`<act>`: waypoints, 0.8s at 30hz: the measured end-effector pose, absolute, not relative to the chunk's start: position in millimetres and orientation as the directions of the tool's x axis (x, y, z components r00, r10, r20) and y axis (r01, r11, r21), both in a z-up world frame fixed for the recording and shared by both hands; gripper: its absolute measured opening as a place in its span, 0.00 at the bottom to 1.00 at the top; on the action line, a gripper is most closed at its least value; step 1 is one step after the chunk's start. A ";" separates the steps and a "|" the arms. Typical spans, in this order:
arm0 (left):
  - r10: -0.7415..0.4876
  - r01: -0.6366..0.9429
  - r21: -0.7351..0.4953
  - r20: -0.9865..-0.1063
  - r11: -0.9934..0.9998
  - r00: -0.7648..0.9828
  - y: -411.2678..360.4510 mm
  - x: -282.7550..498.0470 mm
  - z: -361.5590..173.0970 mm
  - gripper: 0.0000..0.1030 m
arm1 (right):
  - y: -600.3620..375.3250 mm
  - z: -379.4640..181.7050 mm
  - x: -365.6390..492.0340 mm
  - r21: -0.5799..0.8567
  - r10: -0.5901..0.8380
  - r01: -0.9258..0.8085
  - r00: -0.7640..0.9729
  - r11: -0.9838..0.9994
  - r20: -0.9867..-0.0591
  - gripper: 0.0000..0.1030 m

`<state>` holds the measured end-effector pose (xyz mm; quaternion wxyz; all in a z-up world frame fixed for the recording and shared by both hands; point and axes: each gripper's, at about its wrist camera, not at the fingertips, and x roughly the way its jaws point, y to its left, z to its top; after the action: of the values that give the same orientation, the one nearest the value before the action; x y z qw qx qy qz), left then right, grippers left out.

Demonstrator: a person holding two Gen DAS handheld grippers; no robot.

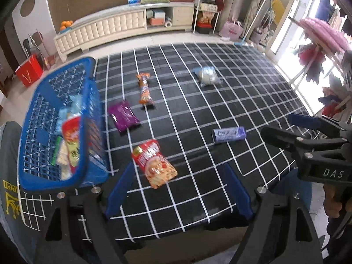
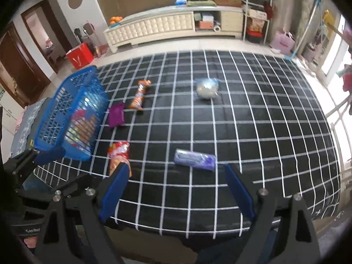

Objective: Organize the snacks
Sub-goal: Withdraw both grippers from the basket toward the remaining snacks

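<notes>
A blue basket (image 1: 33, 118) (image 2: 55, 110) stands at the table's left edge with several snack packs inside. On the black checked cloth lie a red snack bag (image 1: 154, 164) (image 2: 118, 156), a purple pack (image 1: 124, 115) (image 2: 116, 114), an orange tube pack (image 1: 144, 89) (image 2: 139, 95), a clear silvery bag (image 1: 208, 76) (image 2: 206, 88) and a lilac bar pack (image 1: 228, 134) (image 2: 194, 159). My left gripper (image 1: 178, 189) is open and empty just behind the red bag. My right gripper (image 2: 176, 190) (image 1: 277, 127) is open and empty, near the lilac bar pack.
The cloth-covered table (image 1: 220, 110) (image 2: 264, 132) ends close in front of both grippers. A white cabinet (image 1: 123, 26) (image 2: 171, 27) runs along the far wall. A red box (image 1: 29, 71) (image 2: 80, 55) sits on the floor at the left.
</notes>
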<state>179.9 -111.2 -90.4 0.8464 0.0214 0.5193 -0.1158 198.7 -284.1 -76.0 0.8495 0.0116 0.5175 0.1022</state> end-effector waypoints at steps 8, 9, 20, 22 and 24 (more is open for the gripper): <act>-0.155 0.164 -0.103 -0.925 0.981 0.348 -121.5 195.8 -135.3 0.79 | -296.1 -109.8 204.3 0.134 0.183 -0.148 0.397 0.980 -0.900 0.88; -0.150 0.152 -0.103 -0.928 0.983 0.340 -121.5 198.4 -140.8 0.79 | -295.9 -114.1 205.7 0.137 0.186 -0.149 0.390 0.979 -0.902 0.88; -0.057 0.018 -0.055 -0.967 0.998 0.250 -103.5 231.7 -195.1 0.79 | -290.8 -152.5 223.8 0.193 0.244 -0.182 0.322 0.964 -0.915 0.88; -0.051 -0.001 -0.053 -0.968 0.999 0.247 -100.1 237.6 -202.0 0.79 | -292.8 -157.3 226.0 0.200 0.250 -0.182 0.317 0.963 -0.915 0.88; -0.057 -0.012 -0.062 -0.968 0.998 0.243 -98.1 243.0 -208.9 0.79 | -295.6 -162.3 228.6 0.208 0.255 -0.177 0.308 0.962 -0.916 0.88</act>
<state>243.0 -98.1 -208.9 0.7880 -0.0280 0.6149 -0.0143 228.6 -295.6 -162.3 0.8081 0.0341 0.5726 0.1337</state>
